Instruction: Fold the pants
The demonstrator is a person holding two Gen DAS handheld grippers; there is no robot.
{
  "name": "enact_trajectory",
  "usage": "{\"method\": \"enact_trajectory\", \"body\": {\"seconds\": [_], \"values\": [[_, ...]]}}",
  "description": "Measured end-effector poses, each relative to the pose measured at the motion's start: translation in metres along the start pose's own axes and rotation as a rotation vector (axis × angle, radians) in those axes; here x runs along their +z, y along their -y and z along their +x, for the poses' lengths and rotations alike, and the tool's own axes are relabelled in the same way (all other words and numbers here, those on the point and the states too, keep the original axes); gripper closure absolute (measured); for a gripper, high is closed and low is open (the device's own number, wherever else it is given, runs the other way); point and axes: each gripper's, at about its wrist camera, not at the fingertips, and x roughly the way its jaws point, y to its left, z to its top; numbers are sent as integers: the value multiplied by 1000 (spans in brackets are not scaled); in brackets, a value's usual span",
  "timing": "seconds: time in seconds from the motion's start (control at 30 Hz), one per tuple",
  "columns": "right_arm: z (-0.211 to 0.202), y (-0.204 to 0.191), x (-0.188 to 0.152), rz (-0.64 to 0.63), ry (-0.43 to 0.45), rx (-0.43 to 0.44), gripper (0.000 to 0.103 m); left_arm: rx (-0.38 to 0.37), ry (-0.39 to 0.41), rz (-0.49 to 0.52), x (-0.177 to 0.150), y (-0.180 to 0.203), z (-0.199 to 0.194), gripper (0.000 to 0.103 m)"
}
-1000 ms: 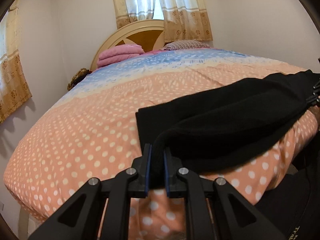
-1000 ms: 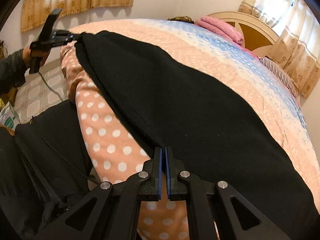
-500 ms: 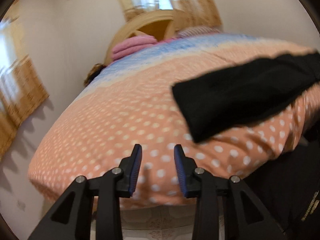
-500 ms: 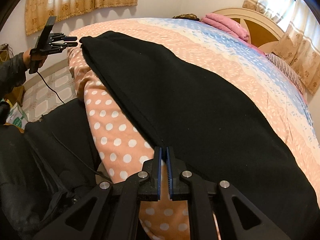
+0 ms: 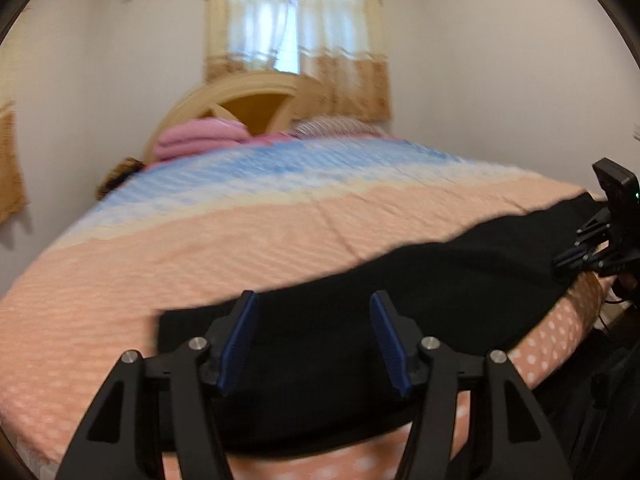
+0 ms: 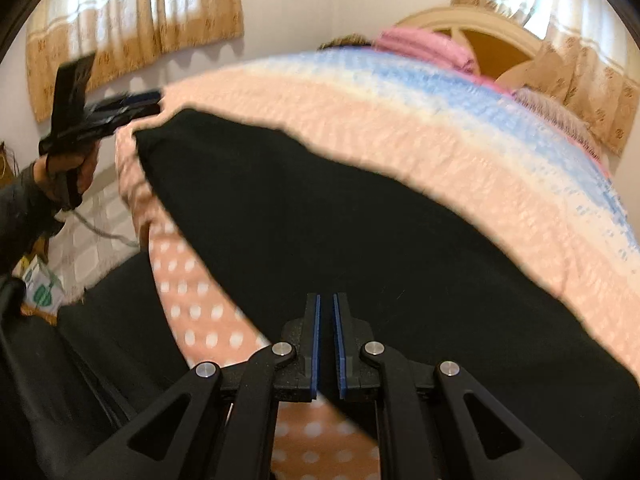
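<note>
Black pants (image 5: 420,292) lie folded lengthwise along the near edge of the bed and fill the middle of the right wrist view (image 6: 360,224). My left gripper (image 5: 316,340) is open and empty, its jaws spread wide just above the pants' left end; it also shows in the right wrist view (image 6: 132,104) beside that end. My right gripper (image 6: 326,344) has its pads almost together with a thin gap over the pants' near edge; whether cloth is pinched cannot be told. It shows at the pants' right end in the left wrist view (image 5: 576,256).
The bed has a peach polka-dot and blue cover (image 5: 200,248). A pink folded blanket (image 5: 200,140) and a striped pillow (image 5: 336,126) lie by the headboard. My dark-clothed body (image 6: 80,340) is at the bed's front edge; tiled floor (image 6: 96,232) is on the left.
My left gripper let go of the pants' end, opened wide and swung back over that end. The right gripper's pads parted slightly. The pants now lie flat on the bed.
</note>
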Motion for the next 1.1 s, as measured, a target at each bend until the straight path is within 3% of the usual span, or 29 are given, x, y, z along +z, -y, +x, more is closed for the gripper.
{"method": "enact_trajectory", "body": {"seconds": [0.17,0.33,0.4,0.47,0.6,0.73,0.93,0.97,1.1], "values": [[-8,5,-12,29,0,37,96,-58,-133,33,-30,31,20,42],[-13,8,-7,0,-5,39,94,-67,-132,18,-39,28,4,38],[-20,12,4,-3,21,20,85,-60,-146,23,-32,30,5,38],[-22,20,17,7,50,24,70,-65,-123,19,-23,33,-1,38],[-15,31,52,36,72,31,69,-85,-58,26,-1,48,3,25],[3,42,83,78,79,50,69,-140,-38,46,10,69,17,25],[36,65,119,222,76,66,69,-230,-123,57,-4,91,40,25],[42,70,123,250,68,84,69,-244,-155,69,-11,94,42,22],[64,78,139,332,34,185,69,-256,-151,106,-16,98,34,18]]}}
